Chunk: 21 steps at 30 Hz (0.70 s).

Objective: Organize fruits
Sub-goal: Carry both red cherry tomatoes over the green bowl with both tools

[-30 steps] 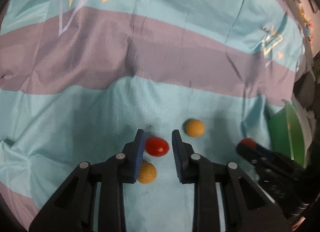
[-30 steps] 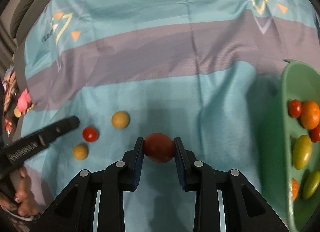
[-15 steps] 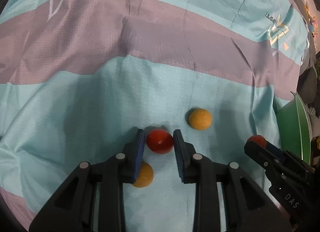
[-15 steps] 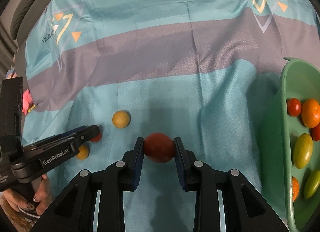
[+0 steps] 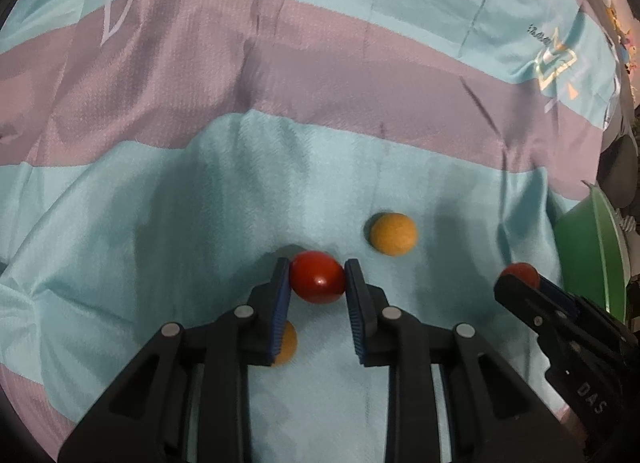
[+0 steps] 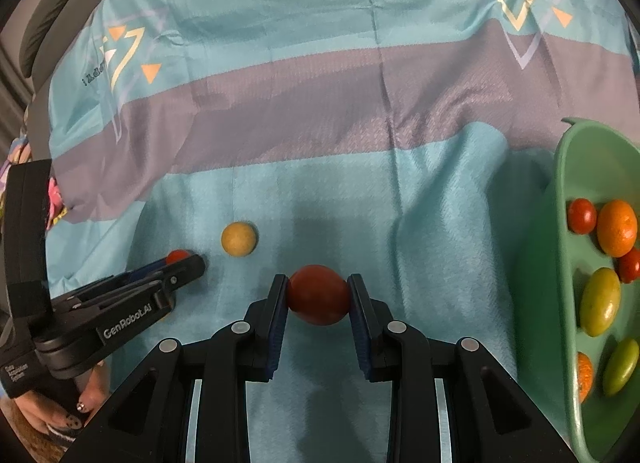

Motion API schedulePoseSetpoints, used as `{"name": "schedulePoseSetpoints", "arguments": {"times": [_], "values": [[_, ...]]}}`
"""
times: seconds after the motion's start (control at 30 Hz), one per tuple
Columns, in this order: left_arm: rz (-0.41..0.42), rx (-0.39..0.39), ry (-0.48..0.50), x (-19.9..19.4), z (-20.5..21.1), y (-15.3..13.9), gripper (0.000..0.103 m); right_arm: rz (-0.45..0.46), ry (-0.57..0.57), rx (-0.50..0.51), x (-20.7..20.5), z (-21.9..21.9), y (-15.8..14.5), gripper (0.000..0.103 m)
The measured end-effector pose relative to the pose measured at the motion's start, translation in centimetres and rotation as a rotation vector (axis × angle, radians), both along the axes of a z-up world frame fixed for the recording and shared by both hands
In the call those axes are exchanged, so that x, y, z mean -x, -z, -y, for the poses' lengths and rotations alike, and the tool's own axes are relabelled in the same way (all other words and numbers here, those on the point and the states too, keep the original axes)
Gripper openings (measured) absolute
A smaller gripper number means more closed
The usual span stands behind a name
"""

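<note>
My left gripper point(image 5: 317, 277) is shut on a small red tomato point(image 5: 317, 277) just above the teal cloth. A yellow-orange ball fruit point(image 5: 393, 233) lies ahead to its right, and another point(image 5: 286, 343) shows partly behind the left finger. My right gripper point(image 6: 318, 295) is shut on a larger red tomato point(image 6: 318, 295), held above the cloth. In the right wrist view the left gripper point(image 6: 176, 263) comes in from the left, beside a yellow ball fruit point(image 6: 239, 238). A green bowl point(image 6: 560, 247) at the right holds several fruits.
The table is covered by a teal and mauve striped cloth point(image 5: 280, 83) with folds. The green bowl point(image 5: 588, 247) shows at the right edge of the left wrist view, with the right gripper point(image 5: 520, 283) in front of it. Dark clutter lies past the cloth's edges.
My left gripper has moved forward around the small red tomato and closed on it. My right gripper has kept its hold on the larger tomato and has barely moved.
</note>
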State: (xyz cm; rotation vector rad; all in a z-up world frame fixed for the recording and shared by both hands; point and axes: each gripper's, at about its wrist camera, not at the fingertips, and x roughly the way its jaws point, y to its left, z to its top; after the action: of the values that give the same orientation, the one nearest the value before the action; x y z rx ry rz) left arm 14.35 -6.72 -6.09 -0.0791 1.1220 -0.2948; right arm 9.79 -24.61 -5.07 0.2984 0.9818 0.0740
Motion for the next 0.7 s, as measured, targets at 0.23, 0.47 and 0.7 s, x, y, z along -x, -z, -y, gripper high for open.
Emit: {"name": "schedulePoseSetpoints", "arguments": {"times": [0.23,0.47,0.7], "values": [[0.099,0.034,0.028,3.0,0.6,-3.5,0.026,0.072,0.018,0.029,1.1,0.5,-2.2,0.031],[0.211,0.075,0.072,6.4,2.5,-7.7,0.026,0.185,0.056,0.037,2.9,2.5,-5.8,0.031],[0.294,0.092,0.154,8.6,8.2,-10.3,0.026,0.268,0.165,0.039,5.3,7.2,-8.5,0.031]]}}
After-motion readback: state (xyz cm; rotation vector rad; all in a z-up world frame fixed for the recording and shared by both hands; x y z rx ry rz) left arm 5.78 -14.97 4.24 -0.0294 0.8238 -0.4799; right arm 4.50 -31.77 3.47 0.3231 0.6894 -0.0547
